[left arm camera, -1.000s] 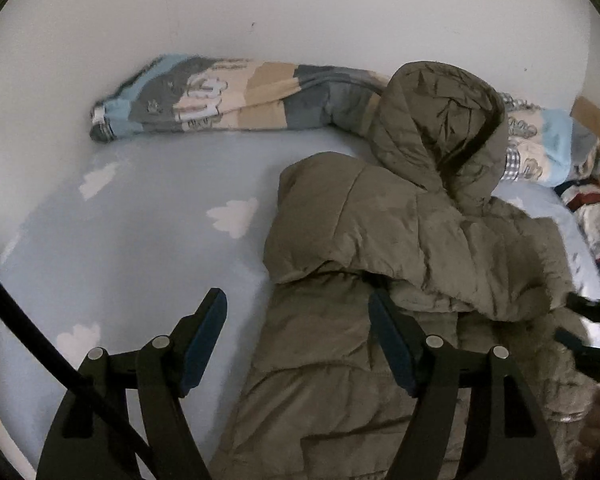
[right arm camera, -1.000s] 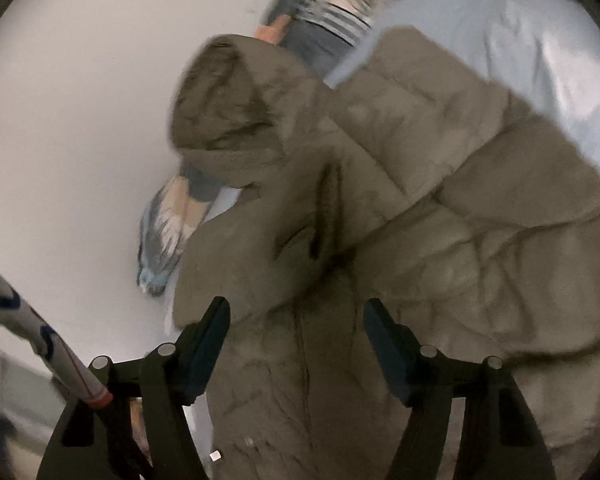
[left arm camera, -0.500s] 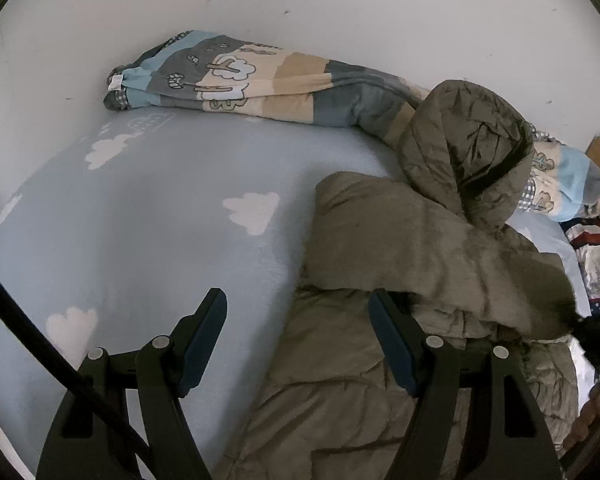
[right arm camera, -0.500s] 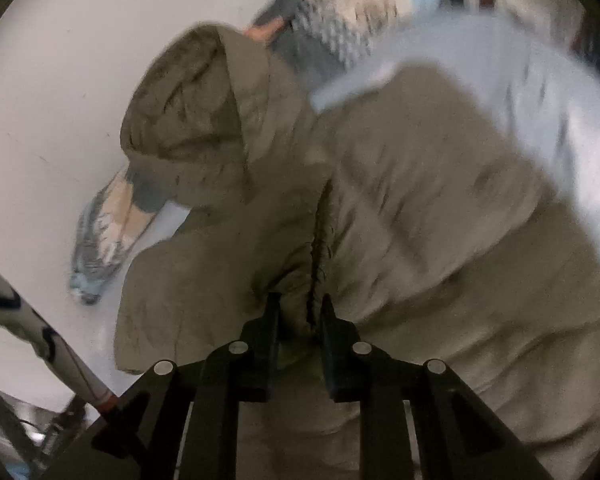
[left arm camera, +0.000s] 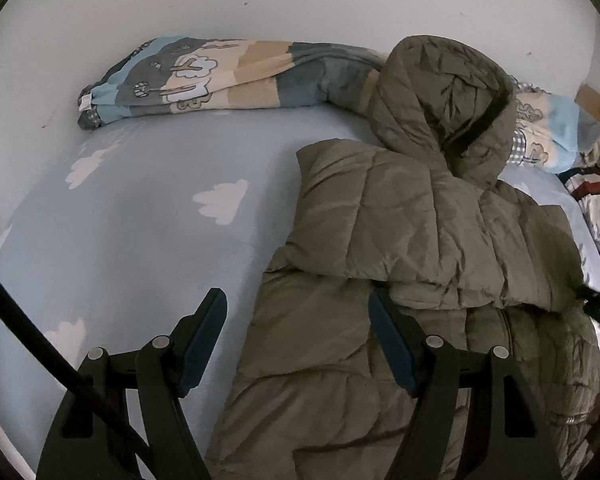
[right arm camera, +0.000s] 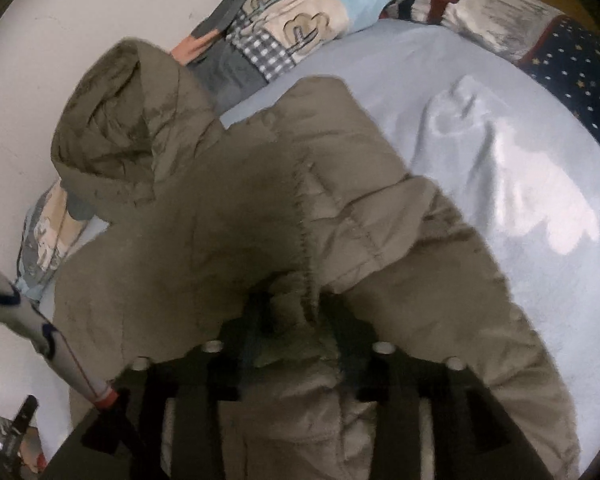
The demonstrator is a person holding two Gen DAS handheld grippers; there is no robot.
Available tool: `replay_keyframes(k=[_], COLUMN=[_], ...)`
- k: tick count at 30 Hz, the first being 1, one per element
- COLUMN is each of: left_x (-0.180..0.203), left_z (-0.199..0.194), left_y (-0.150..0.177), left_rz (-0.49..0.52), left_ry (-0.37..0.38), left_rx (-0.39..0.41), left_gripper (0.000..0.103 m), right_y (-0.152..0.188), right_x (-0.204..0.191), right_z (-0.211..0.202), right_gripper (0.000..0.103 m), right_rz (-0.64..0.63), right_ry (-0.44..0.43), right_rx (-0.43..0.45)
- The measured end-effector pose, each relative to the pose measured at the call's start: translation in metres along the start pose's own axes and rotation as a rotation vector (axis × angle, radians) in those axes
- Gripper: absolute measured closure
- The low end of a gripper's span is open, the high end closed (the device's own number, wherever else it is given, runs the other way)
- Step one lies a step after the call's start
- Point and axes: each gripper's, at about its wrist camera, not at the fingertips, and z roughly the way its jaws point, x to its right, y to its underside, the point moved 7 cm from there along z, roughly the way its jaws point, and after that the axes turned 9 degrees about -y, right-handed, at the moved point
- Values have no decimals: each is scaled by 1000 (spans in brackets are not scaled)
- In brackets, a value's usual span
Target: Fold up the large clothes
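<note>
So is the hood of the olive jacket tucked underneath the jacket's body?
No, the hood lies exposed beyond the top of the olive jacket, resting against the patterned blanket by the wall.

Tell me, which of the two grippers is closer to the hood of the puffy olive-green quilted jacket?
Probably the right gripper, though the margin is slim. Its opening jaws straddle a bunched fold just below the hood. The left gripper hovers open over the jacket edge, further down.

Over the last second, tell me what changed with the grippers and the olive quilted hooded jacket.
The right gripper closed onto a fold of the olive quilted hooded jacket near its zip; its jaws are now opening, with fabric still bunched between them. The left gripper stayed open, holding nothing. The jacket is still on the light blue cloud-print sheet.
</note>
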Motion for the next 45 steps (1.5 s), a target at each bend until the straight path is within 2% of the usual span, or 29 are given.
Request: replay_keyframes(k=[4, 8, 10, 15, 20, 22, 24, 26, 28, 31, 33, 35, 37, 39, 42, 45], left_x=[10, 20, 23, 27, 24, 23, 20, 18, 17, 17, 19, 24, 30, 38, 52, 59], left_z=[-1, -5, -5, 0, 5, 10, 15, 19, 21, 19, 19, 22, 28, 34, 50, 67], left_y=[3, 4, 4, 2, -4, -7, -8, -11, -14, -20, -26, -33, -37, -38, -32, -22], left_rz=[26, 75, 98, 117, 107, 108, 108, 98, 91, 71, 58, 49, 33, 36, 77, 100], left_ry=[6, -8, -27, -38, -44, -56, -77, -71, -68, -60, -47, -40, -16, -11, -30, -44], left_rx=[-2, 23, 38, 31, 33, 35, 29, 23, 18, 32, 45, 47, 44, 37, 16, -17], left_gripper=[31, 31, 31, 31, 31, 31, 31, 31, 31, 31, 31, 31, 31, 31, 31, 31], right_y=[-5, -8, -4, 10, 19, 26, 36, 50, 55, 45, 26, 8, -9, -21, -28, -24], right_x=[-11, -45, -67, -120, -165, -186, -195, -192, -189, -187, -179, -166, -142, -111, -70, -47], right_z=[-33, -42, -31, 6, 35, 49, 65, 85, 92, 76, 50, 33, 18, 10, 8, 12], right_gripper=[55, 55, 55, 55, 55, 55, 50, 48, 48, 48, 48, 48, 48, 48, 48, 48], right_rz=[-46, -157, -197, -308, -372, -432, -493, -546, -575, -540, -474, -470, -485, -465, -394, -389], right_ry=[54, 34, -7, -36, -67, -62, -15, 44, 52, -22, -96, -74, -16, 55, 75, 105], right_rx=[93, 125, 89, 10, -27, -49, -79, -116, -131, -141, -86, -40, -1, 5, -19, -43])
